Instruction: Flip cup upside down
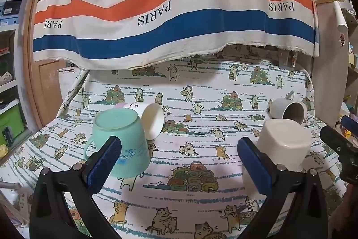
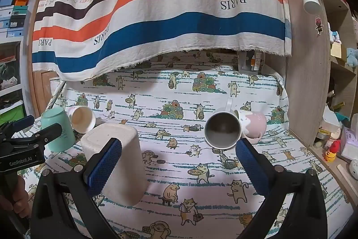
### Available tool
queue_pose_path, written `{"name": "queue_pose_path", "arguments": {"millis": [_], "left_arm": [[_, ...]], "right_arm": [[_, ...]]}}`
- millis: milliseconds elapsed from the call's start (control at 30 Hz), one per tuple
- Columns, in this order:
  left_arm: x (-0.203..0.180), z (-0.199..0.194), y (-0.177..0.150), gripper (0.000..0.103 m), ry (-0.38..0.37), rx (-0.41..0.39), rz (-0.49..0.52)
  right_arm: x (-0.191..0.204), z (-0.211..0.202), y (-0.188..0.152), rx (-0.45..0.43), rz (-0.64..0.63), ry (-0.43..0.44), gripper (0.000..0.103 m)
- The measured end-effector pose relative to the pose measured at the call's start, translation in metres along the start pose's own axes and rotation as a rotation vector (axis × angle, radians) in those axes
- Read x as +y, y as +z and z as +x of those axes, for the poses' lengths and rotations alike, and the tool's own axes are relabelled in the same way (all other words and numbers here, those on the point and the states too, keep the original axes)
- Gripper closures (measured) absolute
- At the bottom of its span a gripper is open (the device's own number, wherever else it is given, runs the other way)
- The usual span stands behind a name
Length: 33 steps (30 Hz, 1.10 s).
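A mint green mug (image 1: 120, 140) stands upside down on the cat-print tablecloth (image 1: 192, 131), partly behind the left finger of my left gripper (image 1: 179, 160). That gripper is open, with only bare cloth between its fingers. A white cup (image 2: 114, 156) stands upside down just beyond the left finger of my right gripper (image 2: 179, 162), which is open and holds nothing. A grey mug (image 2: 222, 129) lies on its side with its mouth towards me. A pink-and-white cup (image 2: 252, 124) lies behind it. Next to the mint mug, a paper cup (image 1: 150, 121) lies on its side.
A striped cloth (image 1: 170, 10) hangs over the back of the table. Shelves with boxes (image 1: 11, 3) stand at the left and a wooden panel (image 2: 306, 82) rises at the right. The left gripper (image 2: 26, 140) and the hand holding it (image 2: 11, 201) show in the right wrist view.
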<state>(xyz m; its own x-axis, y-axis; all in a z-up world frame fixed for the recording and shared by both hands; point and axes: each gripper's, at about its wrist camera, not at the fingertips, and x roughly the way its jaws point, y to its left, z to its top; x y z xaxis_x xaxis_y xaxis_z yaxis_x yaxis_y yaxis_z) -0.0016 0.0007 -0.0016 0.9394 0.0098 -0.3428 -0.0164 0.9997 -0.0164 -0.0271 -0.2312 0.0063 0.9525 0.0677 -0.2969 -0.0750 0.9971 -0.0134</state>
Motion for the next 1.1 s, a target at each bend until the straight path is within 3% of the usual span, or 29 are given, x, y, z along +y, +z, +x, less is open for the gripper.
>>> {"name": "queue_pose_path", "arguments": {"millis": [1100], "left_arm": [[-0.0028,0.0054,0.0001,0.000,0.020,0.029,0.008]], "right_arm": [[0.0005,0.0002,0.0000,0.001,0.000,0.000,0.000]]}}
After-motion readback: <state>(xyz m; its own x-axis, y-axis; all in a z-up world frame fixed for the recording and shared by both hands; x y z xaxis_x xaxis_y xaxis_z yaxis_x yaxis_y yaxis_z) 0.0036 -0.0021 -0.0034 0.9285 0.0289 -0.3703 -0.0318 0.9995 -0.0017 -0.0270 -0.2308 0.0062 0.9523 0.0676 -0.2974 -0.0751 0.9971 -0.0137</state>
